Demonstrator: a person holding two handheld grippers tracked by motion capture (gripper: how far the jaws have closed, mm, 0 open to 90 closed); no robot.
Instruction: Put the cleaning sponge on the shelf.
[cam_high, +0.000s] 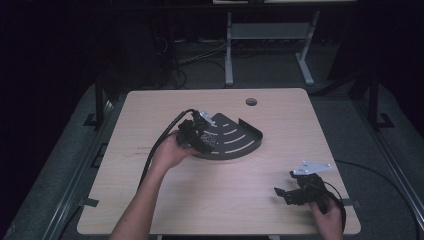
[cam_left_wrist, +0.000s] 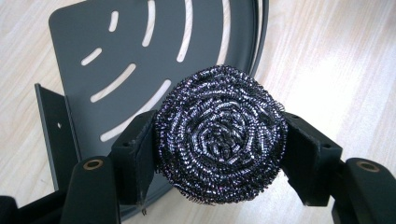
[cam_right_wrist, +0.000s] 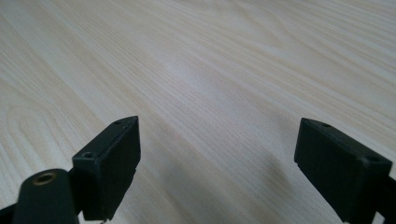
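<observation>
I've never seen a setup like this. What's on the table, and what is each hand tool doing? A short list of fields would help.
surface: wooden table
tray: dark quarter-round slotted tray, lying flat on the table
scourer: round steel-wool scourer, over the tray's edge
left gripper: jaws shut on the scourer, one at each side
right gripper: jaws open, nothing between them, over bare wood near the table's right front corner

Steel wool scourer (cam_left_wrist: 220, 135) was silvery-dark, coiled spiral pattern. Corner shelf tray (cam_left_wrist: 140, 51) was matte dark grey with curved slots. Table (cam_right_wrist: 210, 60) was pale wood grain. Gripper pads (cam_right_wrist: 114, 165) black.
</observation>
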